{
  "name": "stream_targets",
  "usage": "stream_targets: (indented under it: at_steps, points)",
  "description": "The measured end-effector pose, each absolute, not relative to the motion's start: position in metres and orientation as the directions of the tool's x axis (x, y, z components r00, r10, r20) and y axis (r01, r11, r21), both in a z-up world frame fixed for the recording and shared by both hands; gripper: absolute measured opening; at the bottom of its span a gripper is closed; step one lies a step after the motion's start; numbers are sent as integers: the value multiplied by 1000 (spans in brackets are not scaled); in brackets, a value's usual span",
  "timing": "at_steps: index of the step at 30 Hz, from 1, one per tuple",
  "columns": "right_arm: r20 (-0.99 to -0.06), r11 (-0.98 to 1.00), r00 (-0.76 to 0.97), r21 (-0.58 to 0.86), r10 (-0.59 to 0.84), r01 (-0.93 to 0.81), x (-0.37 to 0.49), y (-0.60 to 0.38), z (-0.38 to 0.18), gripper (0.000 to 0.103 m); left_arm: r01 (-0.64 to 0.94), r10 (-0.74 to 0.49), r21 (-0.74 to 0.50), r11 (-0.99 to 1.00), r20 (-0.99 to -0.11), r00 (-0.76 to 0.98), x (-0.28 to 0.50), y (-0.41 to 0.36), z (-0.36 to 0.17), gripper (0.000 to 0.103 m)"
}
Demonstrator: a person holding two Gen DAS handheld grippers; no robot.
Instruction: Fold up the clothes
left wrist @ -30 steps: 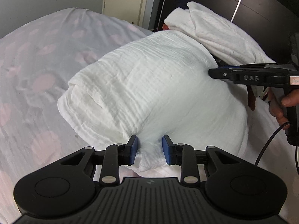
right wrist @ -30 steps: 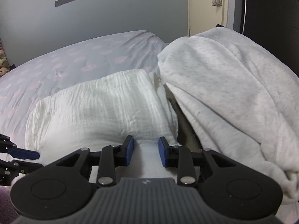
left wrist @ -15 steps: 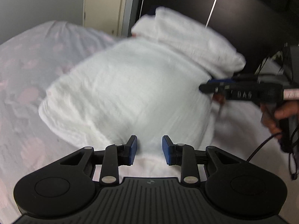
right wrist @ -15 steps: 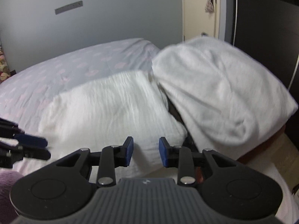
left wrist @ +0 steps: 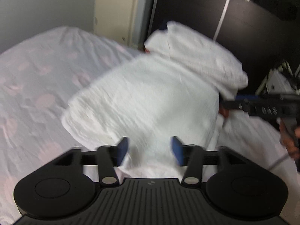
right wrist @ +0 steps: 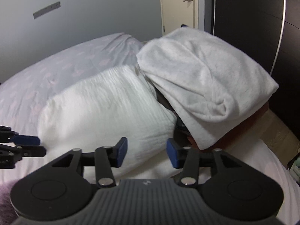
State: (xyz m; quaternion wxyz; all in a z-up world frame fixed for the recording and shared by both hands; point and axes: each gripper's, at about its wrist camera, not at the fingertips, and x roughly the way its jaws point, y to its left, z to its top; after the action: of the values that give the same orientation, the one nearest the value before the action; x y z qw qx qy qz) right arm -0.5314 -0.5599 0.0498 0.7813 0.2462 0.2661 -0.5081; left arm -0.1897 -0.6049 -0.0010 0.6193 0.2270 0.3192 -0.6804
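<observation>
From the left wrist view, the left gripper (left wrist: 149, 149) has its jaws opening, letting go of the folded white crinkly cloth (left wrist: 150, 97) lying on the pink-spotted bed sheet (left wrist: 37, 86).

From the right wrist view, the right gripper (right wrist: 144, 152) is opening too, at the cloth's near corner, beside the grey fleece bundle (right wrist: 202, 82).
</observation>
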Motion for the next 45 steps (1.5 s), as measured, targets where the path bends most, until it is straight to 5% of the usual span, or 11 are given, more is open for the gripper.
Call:
stream_targets:
  at_steps: [10, 18, 30, 45]
  points:
    - [-621, 353, 365, 149, -694, 924, -512, -503, 107, 78, 996, -794, -86, 3, -606, -50, -203, -564, 50, 74]
    - [-579, 257, 301, 159, -758, 953, -509, -449, 125, 96, 999, -826, -24, 25, -563, 7, -217, -536, 59, 75]
    - [-559, 170, 172, 57, -811, 984, -502, -383, 104, 96, 997, -809, 20, 80, -583, 77, -237, -502, 40, 76]
    - [-557, 223, 217, 58, -802, 973, -498, -350, 101, 96, 995, -799, 6, 103, -595, 86, -246, -474, 40, 76]
